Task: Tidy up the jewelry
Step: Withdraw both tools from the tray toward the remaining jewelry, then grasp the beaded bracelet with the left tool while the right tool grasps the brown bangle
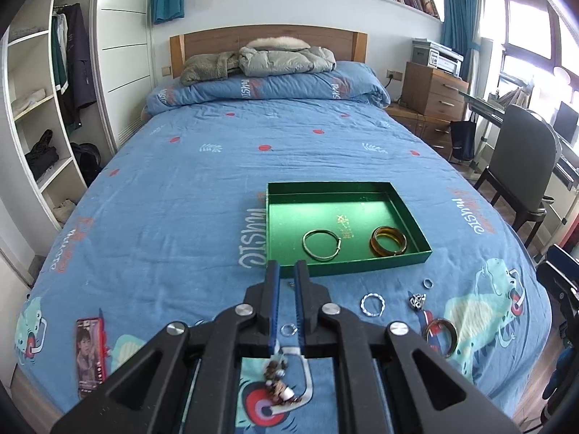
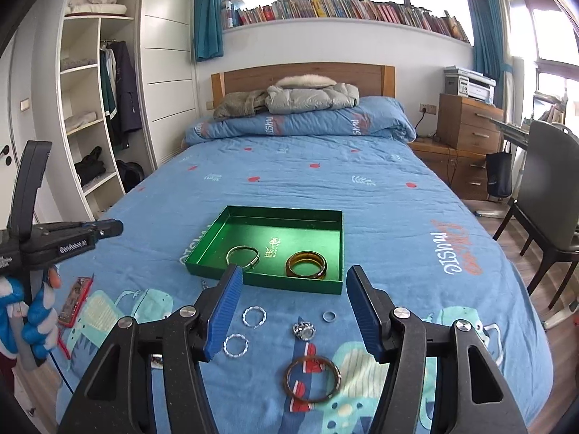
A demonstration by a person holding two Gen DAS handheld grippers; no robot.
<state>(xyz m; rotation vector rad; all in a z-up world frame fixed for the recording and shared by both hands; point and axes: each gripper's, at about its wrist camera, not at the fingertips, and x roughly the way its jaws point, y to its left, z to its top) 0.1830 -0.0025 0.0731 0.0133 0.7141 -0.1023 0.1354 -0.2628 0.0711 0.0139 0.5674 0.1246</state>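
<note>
Left gripper [image 1: 286, 271] fingers nearly closed, empty. Right gripper [image 2: 291, 282] half open, empty, above rings just before green tray [image 2: 202, 258].

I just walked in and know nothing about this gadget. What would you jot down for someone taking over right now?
Left gripper: jaws only a slit apart, empty.
Right gripper: open, empty.
Done: thin metal bangle and amber bangle lie in the green tray.
Left on the bedspread, in front of the tray: two twisted silver rings, small ring, silver ornament, brown bangle, beaded charm.
</note>
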